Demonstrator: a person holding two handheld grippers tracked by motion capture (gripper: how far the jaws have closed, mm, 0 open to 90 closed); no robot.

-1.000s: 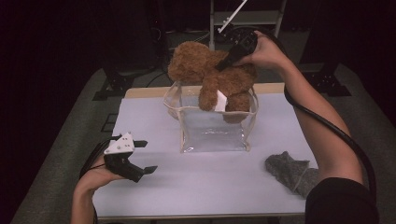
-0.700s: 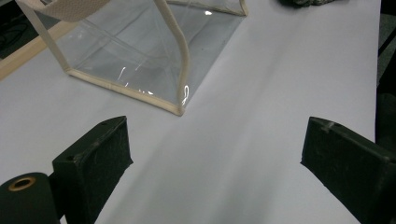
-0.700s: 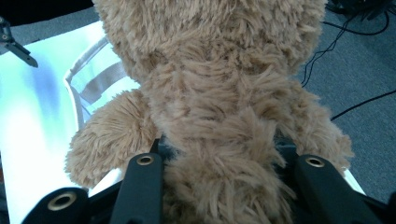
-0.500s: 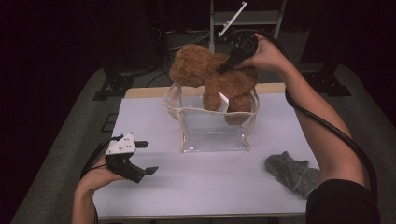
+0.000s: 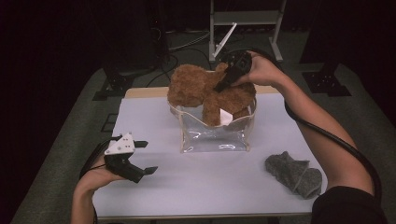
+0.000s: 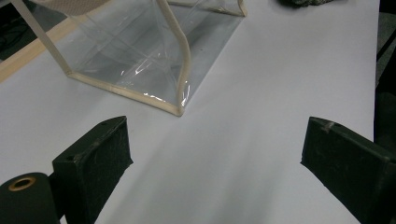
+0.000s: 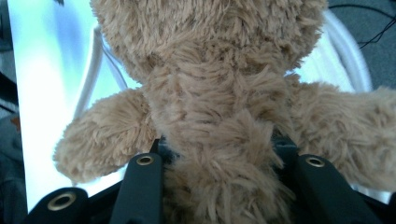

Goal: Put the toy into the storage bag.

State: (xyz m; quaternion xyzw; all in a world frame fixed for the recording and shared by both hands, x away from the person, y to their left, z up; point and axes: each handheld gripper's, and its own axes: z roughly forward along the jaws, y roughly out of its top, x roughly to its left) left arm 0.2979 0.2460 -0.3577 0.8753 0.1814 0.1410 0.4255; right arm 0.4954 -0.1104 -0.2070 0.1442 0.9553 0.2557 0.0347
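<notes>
- The right tongs [image 5: 223, 86] – pinching the brown plush bear [image 5: 205, 91] by its body – have sunk since a second ago, so the bear's legs now dip into the clear bag [image 5: 215, 135]; bagging is underway.
- The bag stands at the tabletop [image 5: 205, 182] centre, otherwise empty.
- The left tongs [image 5: 144, 156], spread and empty, sit at 8 o'clock; a grey cloth [image 5: 294, 173] lies at 4 o'clock.

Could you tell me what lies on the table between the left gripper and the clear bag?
Nothing: the high view shows bare white table between the left gripper and the clear bag, and the left gripper view shows the same bare stretch.
</notes>
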